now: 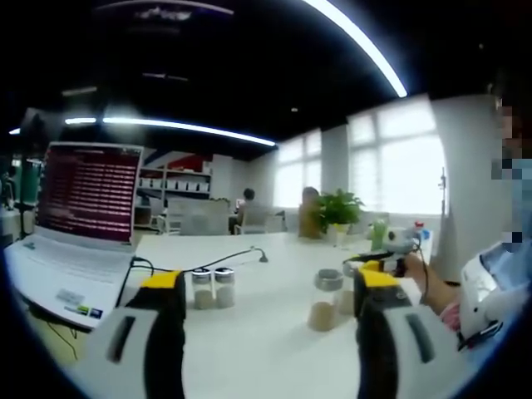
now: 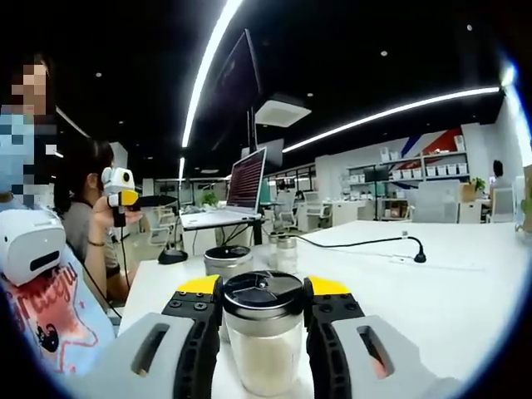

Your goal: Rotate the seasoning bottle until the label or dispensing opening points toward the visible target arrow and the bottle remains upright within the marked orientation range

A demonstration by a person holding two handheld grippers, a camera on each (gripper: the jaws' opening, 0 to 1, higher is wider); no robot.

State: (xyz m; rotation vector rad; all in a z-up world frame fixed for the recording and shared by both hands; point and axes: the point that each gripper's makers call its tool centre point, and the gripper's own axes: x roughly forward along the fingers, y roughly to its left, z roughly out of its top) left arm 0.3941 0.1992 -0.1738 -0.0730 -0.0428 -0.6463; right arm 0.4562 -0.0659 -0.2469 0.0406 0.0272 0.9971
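Seasoning bottle (image 2: pixel 264 332) upright btwn right gripper (image 2: pixel 264 309) jaws — probably clamped

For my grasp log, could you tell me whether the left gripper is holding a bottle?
No, the left gripper is open and empty above the table.

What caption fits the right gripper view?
Right gripper clasps an upright seasoning bottle on a white table.

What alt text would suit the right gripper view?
The right gripper has its fingers closed on an upright seasoning bottle with a dark lid, over a white table. Behind stand more jars and an open laptop.
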